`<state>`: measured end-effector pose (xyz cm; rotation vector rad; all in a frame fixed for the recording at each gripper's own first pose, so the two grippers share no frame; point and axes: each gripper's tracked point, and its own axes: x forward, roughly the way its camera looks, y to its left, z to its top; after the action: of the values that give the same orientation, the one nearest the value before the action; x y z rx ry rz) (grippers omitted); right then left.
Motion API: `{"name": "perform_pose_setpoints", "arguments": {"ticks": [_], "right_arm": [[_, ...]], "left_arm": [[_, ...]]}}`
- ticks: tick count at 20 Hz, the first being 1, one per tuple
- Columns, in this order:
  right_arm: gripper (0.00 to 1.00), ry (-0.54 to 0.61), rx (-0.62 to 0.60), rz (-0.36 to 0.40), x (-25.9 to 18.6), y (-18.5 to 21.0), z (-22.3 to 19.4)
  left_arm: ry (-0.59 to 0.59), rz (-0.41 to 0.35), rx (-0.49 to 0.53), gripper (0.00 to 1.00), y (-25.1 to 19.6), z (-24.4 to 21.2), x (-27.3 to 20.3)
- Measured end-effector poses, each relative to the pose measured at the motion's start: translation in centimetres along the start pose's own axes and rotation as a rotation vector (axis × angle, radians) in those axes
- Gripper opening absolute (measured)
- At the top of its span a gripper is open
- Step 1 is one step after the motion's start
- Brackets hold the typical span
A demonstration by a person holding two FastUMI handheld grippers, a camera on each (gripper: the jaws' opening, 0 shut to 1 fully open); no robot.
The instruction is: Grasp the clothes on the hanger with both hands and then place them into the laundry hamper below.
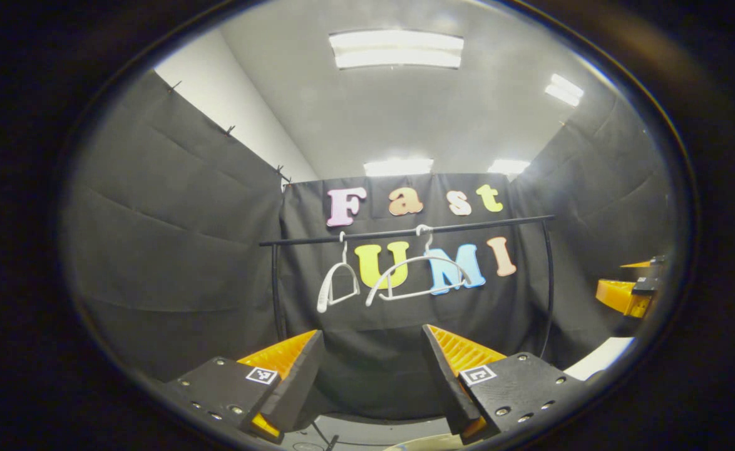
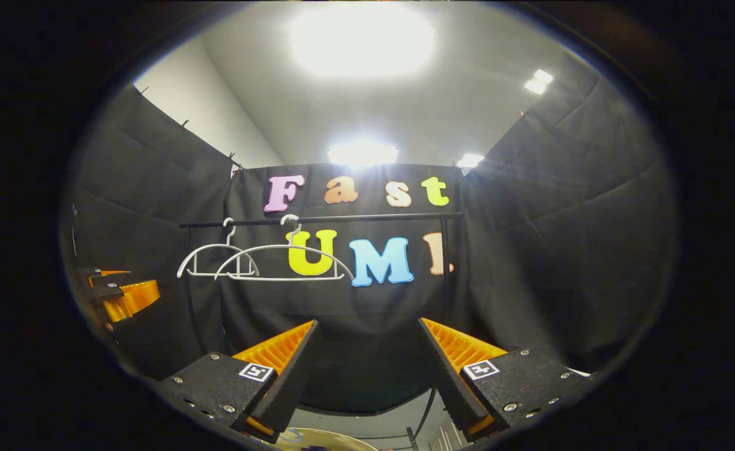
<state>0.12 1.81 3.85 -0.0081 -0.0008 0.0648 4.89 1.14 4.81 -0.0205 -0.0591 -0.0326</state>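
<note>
Both claws are held up side by side, facing the clothes rail at the back of the booth, and both stand wide apart with nothing between their fingers. In the left gripper view the left claw (image 1: 372,366) points at the black rail (image 1: 405,232), which runs level from left to right across the cloth wall. Two white hangers hook over it, both bare of clothes. The left hanger (image 1: 337,285) is turned nearly end-on, so it looks narrow. The right hanger (image 1: 417,275) is swung partly sideways, its long axis slanting along the rail. At the right edge of that view the right claw (image 1: 630,294) shows from the side.

In the right gripper view the right claw (image 2: 367,363) is spread the same way. Here the two hangers (image 2: 267,260) overlap near the rail's left end, their long axes lying almost along the rail. The left claw (image 2: 120,294) shows at the left edge. A pale round rim (image 2: 317,438) peeks in at the bottom between the fingers; I cannot tell what it is.
</note>
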Motion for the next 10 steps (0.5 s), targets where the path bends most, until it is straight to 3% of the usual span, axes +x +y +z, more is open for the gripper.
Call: {"name": "perform_pose_setpoints", "arguments": {"ticks": [10], "right_arm": [[0.94, 0.022, 0.001, -0.029, 0.4, -1.3, -0.9]], "left_arm": [[0.009, -0.009, -0.009, 0.89, -0.5, -0.7, 0.9]]}}
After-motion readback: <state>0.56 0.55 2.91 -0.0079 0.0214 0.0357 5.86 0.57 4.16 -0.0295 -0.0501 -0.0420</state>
